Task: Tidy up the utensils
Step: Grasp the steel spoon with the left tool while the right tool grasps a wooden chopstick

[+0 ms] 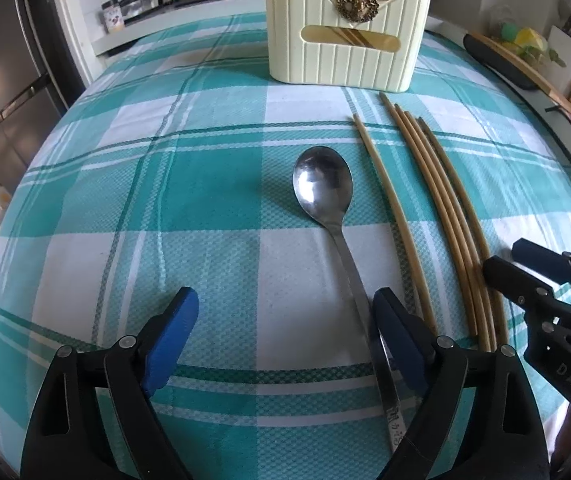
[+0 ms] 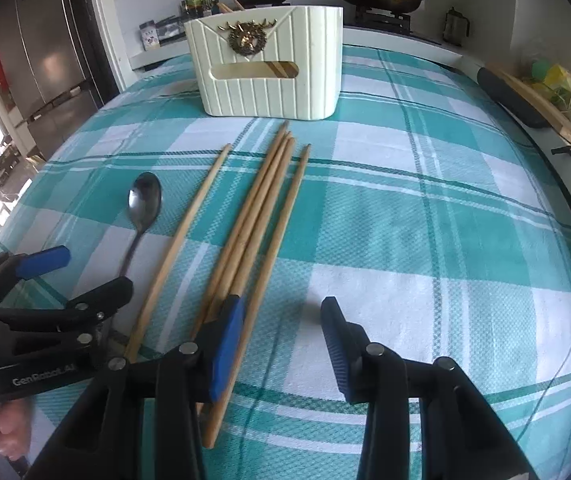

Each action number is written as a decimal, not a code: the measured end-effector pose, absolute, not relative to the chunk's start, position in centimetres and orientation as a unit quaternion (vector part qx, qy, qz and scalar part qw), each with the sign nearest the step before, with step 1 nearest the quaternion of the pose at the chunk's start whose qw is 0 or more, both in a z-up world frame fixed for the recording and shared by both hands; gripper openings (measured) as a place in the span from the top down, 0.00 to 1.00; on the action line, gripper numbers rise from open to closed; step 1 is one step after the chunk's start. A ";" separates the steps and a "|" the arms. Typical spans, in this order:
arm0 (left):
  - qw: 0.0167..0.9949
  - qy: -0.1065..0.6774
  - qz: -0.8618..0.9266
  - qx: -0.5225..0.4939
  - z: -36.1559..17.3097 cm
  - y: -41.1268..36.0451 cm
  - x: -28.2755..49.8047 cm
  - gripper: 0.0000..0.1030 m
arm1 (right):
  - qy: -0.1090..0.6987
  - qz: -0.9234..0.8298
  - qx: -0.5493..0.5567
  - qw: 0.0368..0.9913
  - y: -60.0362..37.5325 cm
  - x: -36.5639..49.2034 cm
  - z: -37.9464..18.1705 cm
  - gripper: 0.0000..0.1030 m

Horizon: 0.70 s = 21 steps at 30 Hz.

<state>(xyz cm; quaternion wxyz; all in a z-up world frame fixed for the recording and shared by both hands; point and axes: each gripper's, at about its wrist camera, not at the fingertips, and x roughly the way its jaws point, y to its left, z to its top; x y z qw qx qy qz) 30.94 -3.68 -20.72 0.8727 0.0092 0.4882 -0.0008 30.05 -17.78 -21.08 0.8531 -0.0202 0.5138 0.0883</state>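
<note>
A: Where did the utensils lie on the worktop?

B: On the teal-and-white checked cloth (image 1: pixel 125 200). The steel spoon (image 1: pixel 323 188) lay bowl-up with its bowl toward the far side and its handle running back to the near edge. To its right lay a single chopstick (image 1: pixel 389 216), then a bundle of chopsticks (image 1: pixel 445 216) packed side by side, tips pointing far.

A: And the holder?

B: The cream ribbed utensil holder (image 1: pixel 345 36) stood upright at the far side of the cloth, gold stag emblem facing the cameras. Through its front slot a few chopsticks already showed inside.

A: How did the left gripper stand?

B: The left gripper (image 1: pixel 285 312) had its jaws released, spread wide over the near end of the spoon. The handle passed just beside the right blue pad (image 1: pixel 395 332); whether they touched, I could not tell.

A: The right one?

B: The right gripper (image 2: pixel 281 320) was also released. Its left finger (image 2: pixel 227 344) sat over the near ends of the bundled chopsticks, while the right finger hung over bare cloth. Nothing was grasped by either.
</note>
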 end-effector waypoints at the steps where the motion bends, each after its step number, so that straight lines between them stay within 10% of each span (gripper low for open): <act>1: 0.872 0.489 -0.001 0.010 -20.7 -3.7 30.9 0.12 | 0.514 0.087 -0.025 0.853 -17.6 30.0 -21.1 0.60; 4: 0.872 0.489 -0.003 0.014 -20.8 -3.6 30.8 0.12 | 0.512 0.086 -0.049 0.853 -17.1 29.9 -21.2 0.61; 8: 0.869 0.494 -0.007 0.017 -20.7 -2.9 30.7 0.11 | 0.512 0.074 -0.043 0.855 -17.8 29.9 -21.0 0.91; 21: 0.866 0.498 -0.025 0.036 -20.6 0.2 28.9 0.11 | 0.517 0.039 -0.039 0.854 -21.7 28.0 -20.7 0.88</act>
